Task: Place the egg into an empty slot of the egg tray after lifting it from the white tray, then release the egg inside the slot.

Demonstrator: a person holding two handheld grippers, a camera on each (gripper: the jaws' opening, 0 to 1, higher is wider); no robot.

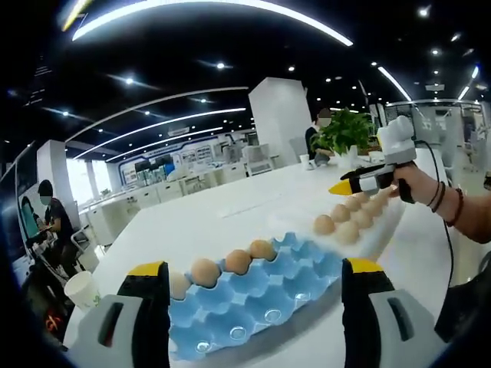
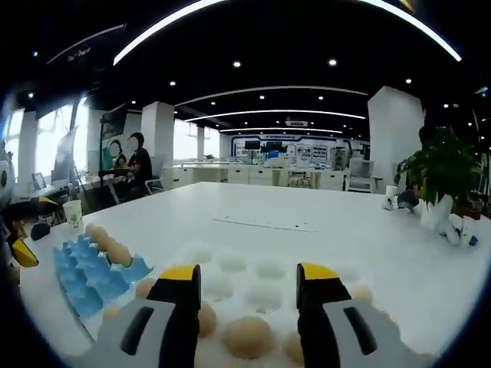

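Between the left gripper (image 1: 255,295) jaws, set apart and empty, the blue tray (image 1: 261,295) lies near on the table (image 1: 192,222), with a row of eggs along its far edge and empty slots nearest the jaws. Beyond it, the right gripper (image 1: 345,186) hangs over the white tray (image 1: 387,222), near the table's right edge.

Across the right gripper view, the jaws of the right gripper (image 2: 249,295) stand apart astride an egg (image 2: 247,336) in the white tray (image 2: 238,272). The jaws should be closed gently on the egg's middle and raised straight. Open table lies beyond; the blue tray (image 2: 84,280) sits left, close to the table edge.
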